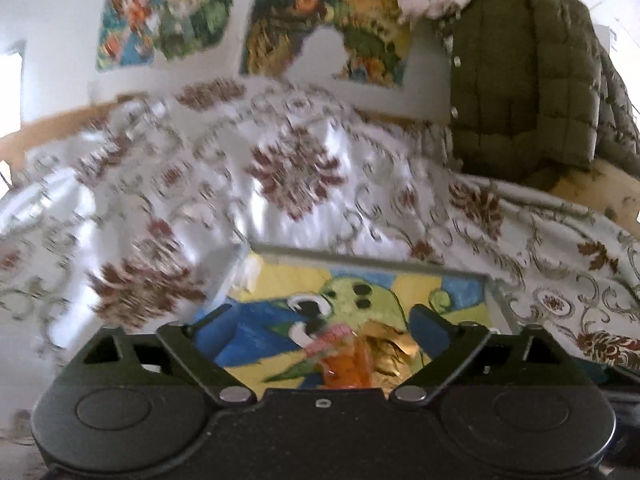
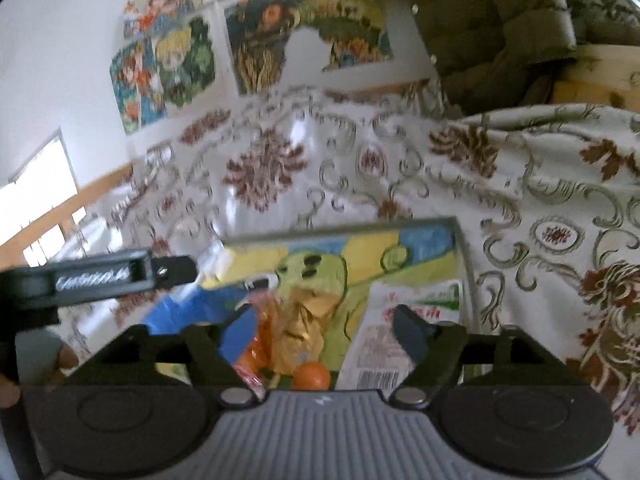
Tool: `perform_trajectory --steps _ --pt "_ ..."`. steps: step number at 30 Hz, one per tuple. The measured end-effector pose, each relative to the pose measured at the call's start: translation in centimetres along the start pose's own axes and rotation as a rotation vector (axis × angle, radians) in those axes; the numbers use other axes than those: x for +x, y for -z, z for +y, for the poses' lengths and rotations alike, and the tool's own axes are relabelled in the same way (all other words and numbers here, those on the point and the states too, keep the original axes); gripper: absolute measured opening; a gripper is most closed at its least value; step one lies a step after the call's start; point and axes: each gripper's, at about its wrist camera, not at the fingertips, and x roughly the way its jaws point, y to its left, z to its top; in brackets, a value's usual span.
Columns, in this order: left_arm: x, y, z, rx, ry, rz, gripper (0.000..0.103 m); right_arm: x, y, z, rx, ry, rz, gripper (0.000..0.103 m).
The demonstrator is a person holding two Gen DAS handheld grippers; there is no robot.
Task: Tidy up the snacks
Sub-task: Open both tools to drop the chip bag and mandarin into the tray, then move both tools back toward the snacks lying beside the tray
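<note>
White snack packet (image 2: 404, 332) in the tray (image 2: 464, 248): red print and barcode, too blurred to read. Nothing else legible near the tray.

Orange snack packet (image 1: 346, 364), yellow-blue cartoon tray (image 1: 460, 280), white cloth (image 1: 296, 168) with maroon florals.

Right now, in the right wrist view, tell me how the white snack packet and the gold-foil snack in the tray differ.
The white snack packet lies flat and smooth; the gold-foil snack is crumpled and bunched. The white snack packet is matte, with red print and a barcode; the gold-foil snack is shiny, with no readable print. The white snack packet sits by the right rim of the tray; the gold-foil snack sits nearer the middle. Both rest inside the tray, ungripped.
</note>
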Motion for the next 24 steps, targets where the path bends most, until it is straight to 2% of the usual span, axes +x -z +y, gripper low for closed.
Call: perform_trajectory --steps 3,8,15,24 --pt "-2.8 -0.2 0.4 0.007 -0.021 -0.052 0.101 -1.7 -0.7 -0.1 0.009 -0.006 -0.024 0.093" --pt "-6.9 -0.2 1.2 -0.016 -0.040 -0.067 0.102 -5.0 -1.3 0.2 0.015 -0.011 -0.069 0.103" --pt "-12.2 0.7 1.7 -0.013 -0.052 -0.084 0.102 -8.8 -1.1 2.0 -0.029 -0.027 -0.111 0.103" --pt "-18.1 3.0 2.3 0.031 -0.053 -0.084 0.102 -14.5 2.5 5.6 -0.167 -0.029 -0.164 0.103"
